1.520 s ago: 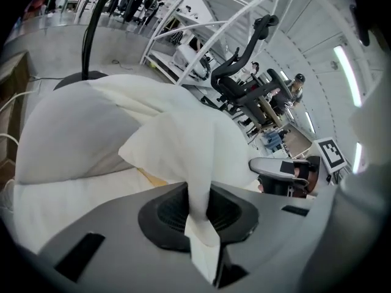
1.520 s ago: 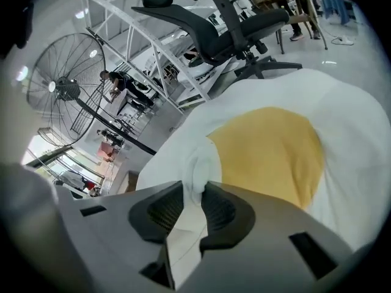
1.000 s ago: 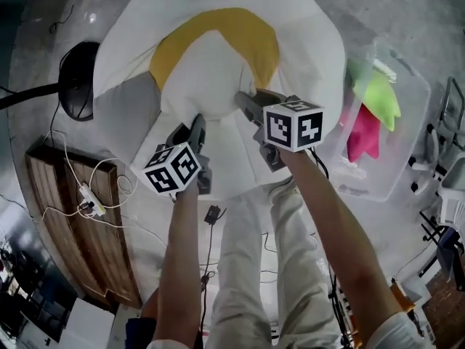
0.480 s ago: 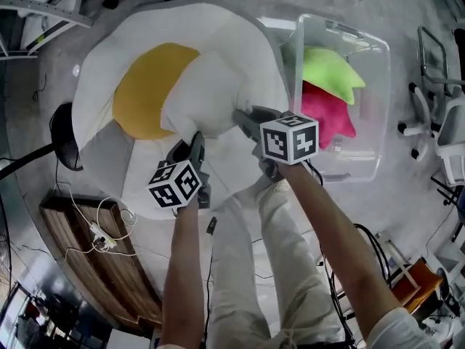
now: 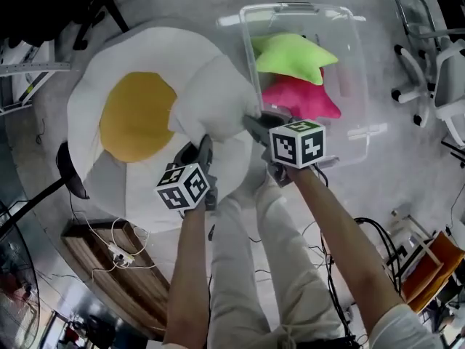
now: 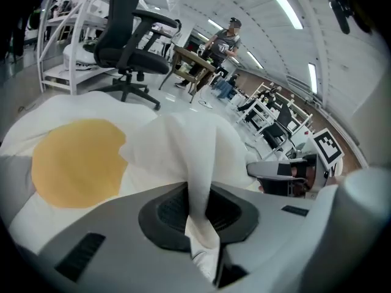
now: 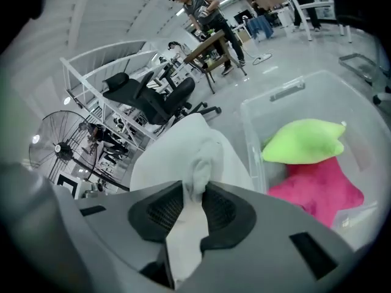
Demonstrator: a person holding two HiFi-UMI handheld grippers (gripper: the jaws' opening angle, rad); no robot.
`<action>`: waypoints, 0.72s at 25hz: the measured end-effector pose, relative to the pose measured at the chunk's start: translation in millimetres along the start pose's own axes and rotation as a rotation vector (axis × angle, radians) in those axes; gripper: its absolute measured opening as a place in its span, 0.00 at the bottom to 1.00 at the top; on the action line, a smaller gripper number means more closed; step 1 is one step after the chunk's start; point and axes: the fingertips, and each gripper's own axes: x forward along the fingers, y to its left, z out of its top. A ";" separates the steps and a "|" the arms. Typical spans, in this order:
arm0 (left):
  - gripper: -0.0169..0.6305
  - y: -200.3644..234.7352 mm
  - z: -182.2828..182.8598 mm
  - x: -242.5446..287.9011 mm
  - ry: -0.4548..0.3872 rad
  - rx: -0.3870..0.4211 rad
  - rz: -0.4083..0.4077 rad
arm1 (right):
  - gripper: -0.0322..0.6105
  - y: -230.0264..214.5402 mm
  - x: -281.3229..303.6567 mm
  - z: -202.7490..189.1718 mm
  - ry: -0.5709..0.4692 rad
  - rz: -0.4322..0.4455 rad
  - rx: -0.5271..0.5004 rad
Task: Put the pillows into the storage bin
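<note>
The left hand-held gripper [image 6: 198, 209] has its jaws nearly closed, pinching a fold of the fried-egg pillow [image 5: 138, 115]. The right hand-held gripper [image 7: 189, 209] is likewise clamped on its white fabric. The pillow is held just beside the storage bin [image 5: 356, 64], outside it. A green pillow [image 5: 290, 55] and a pink pillow [image 5: 305, 100] lie inside the bin.

Bin [image 5: 349, 133] open-topped; green pillow [image 5: 290, 55], pink pillow [image 5: 305, 99] fill most.
</note>
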 end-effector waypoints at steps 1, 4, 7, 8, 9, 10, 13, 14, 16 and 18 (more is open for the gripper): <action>0.13 -11.0 -2.3 6.5 0.015 0.020 -0.012 | 0.21 -10.3 -9.5 -1.4 -0.011 -0.008 0.017; 0.13 -44.5 -10.9 25.2 0.060 0.079 -0.045 | 0.21 -41.3 -37.5 -6.0 -0.040 -0.034 0.065; 0.13 -77.2 -25.3 44.1 0.111 0.129 -0.073 | 0.22 -74.3 -64.3 -15.7 -0.057 -0.063 0.107; 0.13 -87.9 -31.2 50.9 0.131 0.145 -0.083 | 0.22 -85.7 -73.0 -19.8 -0.062 -0.075 0.117; 0.13 -98.2 -37.2 57.7 0.151 0.161 -0.093 | 0.22 -97.0 -81.4 -24.2 -0.066 -0.087 0.128; 0.13 -108.1 -42.8 64.7 0.170 0.178 -0.104 | 0.22 -108.1 -89.2 -28.5 -0.070 -0.099 0.142; 0.13 -132.4 -57.3 85.6 0.227 0.230 -0.137 | 0.22 -138.4 -108.6 -41.1 -0.089 -0.135 0.194; 0.13 -138.8 -62.6 91.8 0.246 0.247 -0.145 | 0.22 -147.1 -114.4 -45.7 -0.096 -0.147 0.211; 0.13 -151.1 -73.9 104.2 0.286 0.285 -0.162 | 0.23 -164.0 -125.9 -54.6 -0.105 -0.173 0.228; 0.13 -163.3 -83.9 116.1 0.324 0.329 -0.176 | 0.23 -180.0 -136.3 -63.1 -0.110 -0.202 0.242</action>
